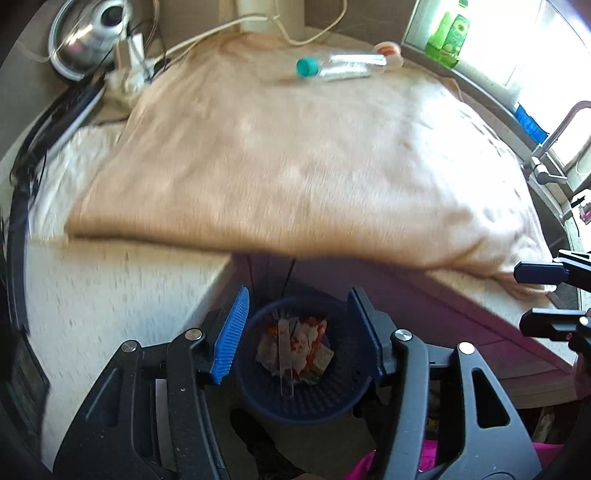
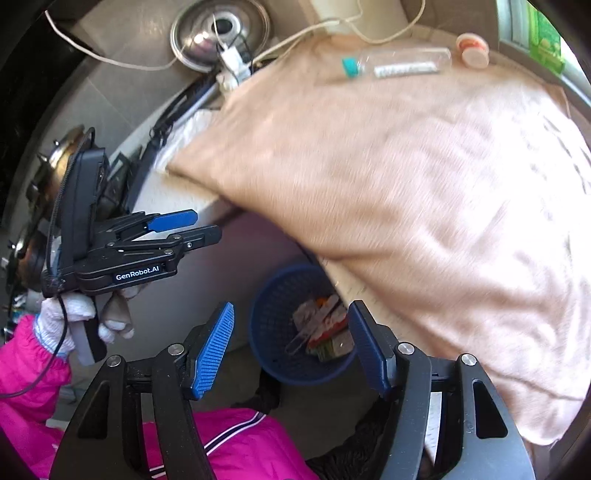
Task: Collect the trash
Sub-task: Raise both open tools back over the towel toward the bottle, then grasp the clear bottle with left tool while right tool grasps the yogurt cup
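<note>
A blue mesh waste basket (image 1: 343, 398) (image 2: 275, 317) stands on the floor below the counter edge, holding several wrappers and scraps (image 1: 295, 347) (image 2: 325, 328). My left gripper (image 1: 297, 332) is open and empty, held above the basket; it also shows in the right wrist view (image 2: 201, 225). My right gripper (image 2: 291, 343) is open and empty, also above the basket; its fingers show at the right edge of the left wrist view (image 1: 543, 273). An empty clear bottle with a teal cap (image 1: 340, 66) (image 2: 399, 62) lies on the beige cloth (image 1: 295, 155) (image 2: 424, 184) at the far side.
A small orange-lidded jar (image 1: 389, 50) (image 2: 472, 48) sits beside the bottle. A steel pot lid (image 1: 85, 40) (image 2: 218, 33) and white cables (image 1: 221, 29) are at the back left. A faucet (image 1: 554, 140) and green bottles (image 1: 448, 37) are at the right by the window.
</note>
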A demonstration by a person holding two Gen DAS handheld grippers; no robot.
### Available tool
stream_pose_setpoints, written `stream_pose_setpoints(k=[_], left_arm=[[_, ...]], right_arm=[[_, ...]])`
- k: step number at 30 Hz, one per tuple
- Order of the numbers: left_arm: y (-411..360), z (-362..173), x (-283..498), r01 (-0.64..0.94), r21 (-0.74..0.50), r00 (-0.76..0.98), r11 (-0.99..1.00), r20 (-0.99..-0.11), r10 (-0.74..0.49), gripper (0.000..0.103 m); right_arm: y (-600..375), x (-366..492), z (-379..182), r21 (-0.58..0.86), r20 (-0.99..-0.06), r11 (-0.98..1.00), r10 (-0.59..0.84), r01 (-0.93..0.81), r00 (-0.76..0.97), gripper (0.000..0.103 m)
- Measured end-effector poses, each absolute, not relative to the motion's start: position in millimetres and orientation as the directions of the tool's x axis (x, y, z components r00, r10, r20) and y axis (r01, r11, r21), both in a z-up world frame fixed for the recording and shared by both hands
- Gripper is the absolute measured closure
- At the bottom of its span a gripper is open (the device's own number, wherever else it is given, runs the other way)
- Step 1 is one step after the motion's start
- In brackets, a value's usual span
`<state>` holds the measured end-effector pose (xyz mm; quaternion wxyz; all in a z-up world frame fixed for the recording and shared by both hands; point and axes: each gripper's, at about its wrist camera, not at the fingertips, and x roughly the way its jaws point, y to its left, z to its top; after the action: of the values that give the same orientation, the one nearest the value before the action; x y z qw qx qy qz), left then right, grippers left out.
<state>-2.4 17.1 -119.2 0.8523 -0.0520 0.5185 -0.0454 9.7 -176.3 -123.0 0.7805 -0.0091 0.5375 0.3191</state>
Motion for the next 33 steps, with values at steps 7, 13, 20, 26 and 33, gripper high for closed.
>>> stream_pose_setpoints(k=[7,13,20,26,33], left_arm=[[4,-93,47,0.121,-0.104,0.494,0.987,-0.856,-0.150,0.045],[-11,-75,99,0.199,-0.077,0.510,0.977,-0.843,-0.170,0.043],[-26,-60,167,0.262,-0.015,0.522,0.965,-0.839,-0.154,0.035],[-40,-52,220,0.315,0.003,0.508,0.949,-0.845,-0.166,0.035],[-56,-60,282,0.348,0.007,0.468,0.937,-0.868,-0.167,0.035]], right_arm=[[-204,39,-89,0.329,-0.807,0.833,0.493,-0.446,0.325,0.036],[-229,85,-69,0.314,-0.794,0.875,0.455,-0.368,0.403,0.031],[-247,140,-55,0.285,-0.785,0.903,0.412,-0.320,0.463,0.031],[-264,189,-53,0.305,-0.784,0.912,0.404,-0.275,0.472,0.031],[-280,247,-52,0.345,-0.788,0.909,0.415,-0.232,0.454,0.031]])
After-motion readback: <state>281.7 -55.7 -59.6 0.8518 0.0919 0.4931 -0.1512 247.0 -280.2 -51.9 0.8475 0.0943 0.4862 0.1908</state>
